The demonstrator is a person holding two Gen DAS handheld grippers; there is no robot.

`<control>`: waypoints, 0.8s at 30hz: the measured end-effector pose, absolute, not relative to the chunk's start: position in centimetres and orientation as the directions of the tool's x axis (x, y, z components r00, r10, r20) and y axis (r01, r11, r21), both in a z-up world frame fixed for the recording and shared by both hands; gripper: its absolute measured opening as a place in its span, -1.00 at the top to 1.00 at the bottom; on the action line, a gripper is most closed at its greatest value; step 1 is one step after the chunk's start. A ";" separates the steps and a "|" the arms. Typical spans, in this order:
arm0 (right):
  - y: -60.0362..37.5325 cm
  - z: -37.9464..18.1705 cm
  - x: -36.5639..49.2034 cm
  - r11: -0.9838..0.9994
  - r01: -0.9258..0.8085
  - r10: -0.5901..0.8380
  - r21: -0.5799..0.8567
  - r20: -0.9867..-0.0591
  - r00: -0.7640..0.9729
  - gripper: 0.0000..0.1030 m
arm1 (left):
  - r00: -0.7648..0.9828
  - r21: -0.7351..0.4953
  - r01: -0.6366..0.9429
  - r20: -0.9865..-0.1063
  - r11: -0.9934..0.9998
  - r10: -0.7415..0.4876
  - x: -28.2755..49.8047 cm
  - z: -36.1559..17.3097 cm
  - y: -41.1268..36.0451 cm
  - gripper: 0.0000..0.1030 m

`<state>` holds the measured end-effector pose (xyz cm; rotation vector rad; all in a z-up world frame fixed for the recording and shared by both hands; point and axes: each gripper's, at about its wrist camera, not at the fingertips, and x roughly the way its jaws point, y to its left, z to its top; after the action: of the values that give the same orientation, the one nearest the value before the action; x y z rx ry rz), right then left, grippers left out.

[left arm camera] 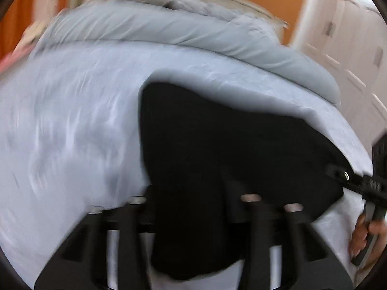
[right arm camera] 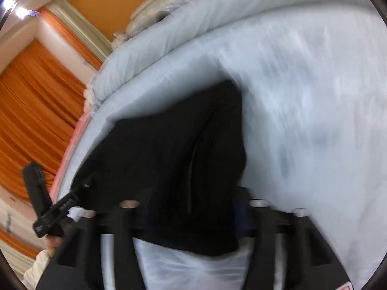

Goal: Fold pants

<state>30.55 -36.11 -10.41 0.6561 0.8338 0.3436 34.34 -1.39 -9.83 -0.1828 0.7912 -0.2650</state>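
Black pants (left arm camera: 217,149) hang stretched between my two grippers above a pale blue bed sheet (left arm camera: 72,133). My left gripper (left arm camera: 193,200) is shut on one end of the pants, and cloth drapes over its fingers. My right gripper (right arm camera: 191,207) is shut on the other end of the pants (right arm camera: 169,149). The right gripper also shows at the right edge of the left wrist view (left arm camera: 358,181), pinching a corner of the cloth. The left gripper shows at the lower left of the right wrist view (right arm camera: 72,195). Both views are motion-blurred.
A rolled grey-blue duvet (left arm camera: 193,31) and pale pillows (right arm camera: 154,9) lie at the far end of the bed. Orange curtains (right arm camera: 31,111) hang beside it, and a white wardrobe (left arm camera: 343,36) stands at the right.
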 end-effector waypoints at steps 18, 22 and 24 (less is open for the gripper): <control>-30.5 -7.2 36.1 0.932 0.017 0.267 0.363 -0.715 0.646 1.00 | 0.670 -0.128 0.131 -0.719 0.983 -0.183 39.1 -5.2 -5.6 -0.20; -33.8 -9.7 35.2 0.838 -0.030 0.414 0.545 -0.598 0.686 1.00 | 0.717 -0.094 0.187 -0.667 0.978 -0.202 37.9 -8.4 -3.9 -0.02; -33.0 -8.8 35.4 0.864 -0.014 0.376 0.504 -0.626 0.683 1.00 | 0.716 -0.049 0.187 -0.677 0.981 -0.171 38.1 -7.9 -4.4 -0.02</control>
<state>35.35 -33.01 -8.78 0.4920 0.7958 0.2291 38.14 -4.43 -7.95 0.0236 0.7468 -0.1982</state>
